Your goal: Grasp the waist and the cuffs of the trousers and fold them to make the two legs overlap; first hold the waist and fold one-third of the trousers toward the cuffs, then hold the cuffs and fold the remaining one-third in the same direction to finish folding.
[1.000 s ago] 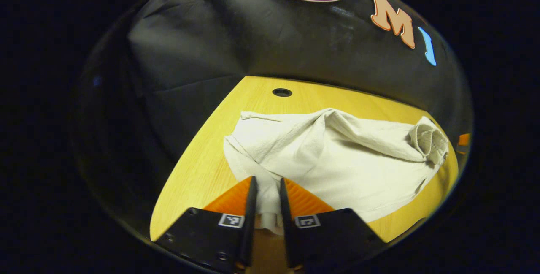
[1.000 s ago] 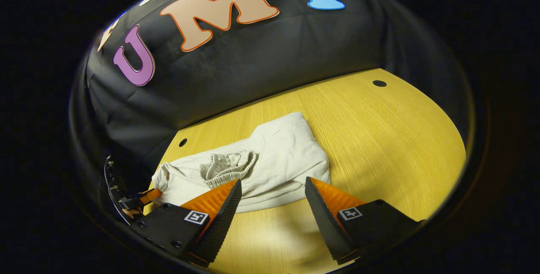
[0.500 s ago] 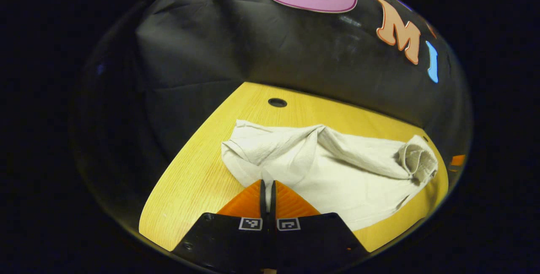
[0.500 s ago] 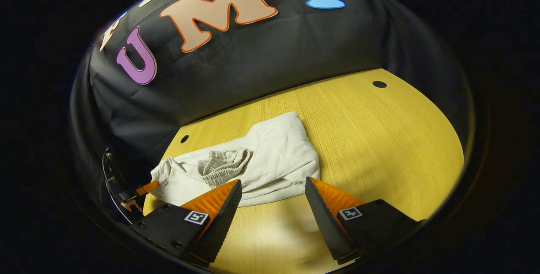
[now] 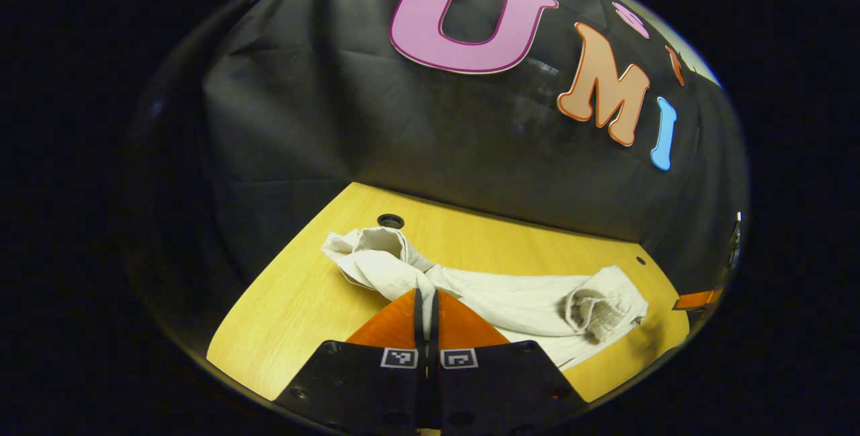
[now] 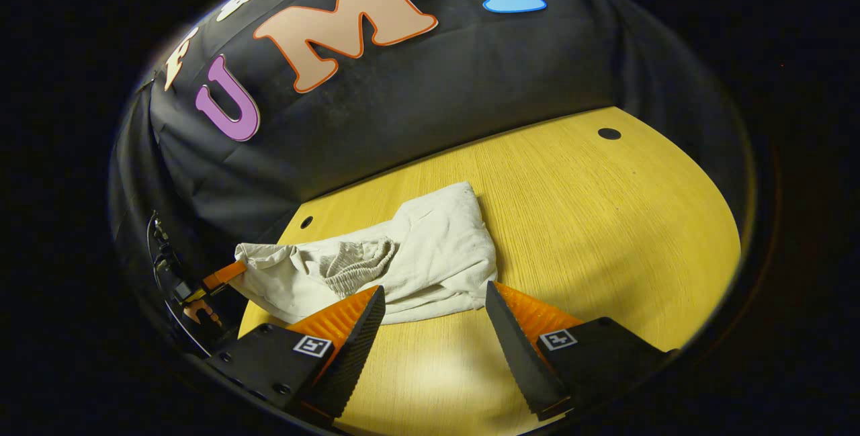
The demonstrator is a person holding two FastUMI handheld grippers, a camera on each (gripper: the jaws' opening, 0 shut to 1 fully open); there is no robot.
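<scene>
Cream trousers [image 5: 510, 301] pinched by left gripper [image 5: 426, 298] — right gripper [image 6: 430, 318] agape.

Cream trousers [image 6: 430, 254], crumpled on the wooden table, elastic waist [image 6: 353, 260] bunched on top

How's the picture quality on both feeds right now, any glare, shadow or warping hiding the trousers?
Left gripper view: sharp, strong fisheye bending of the table edge; trousers evenly lit, no glare; left hand-held gripper shut on them. Right gripper view: bright patch on the table, soft shadow in front of the trousers between the open right hand-held gripper's fingers; edges dim.
</scene>
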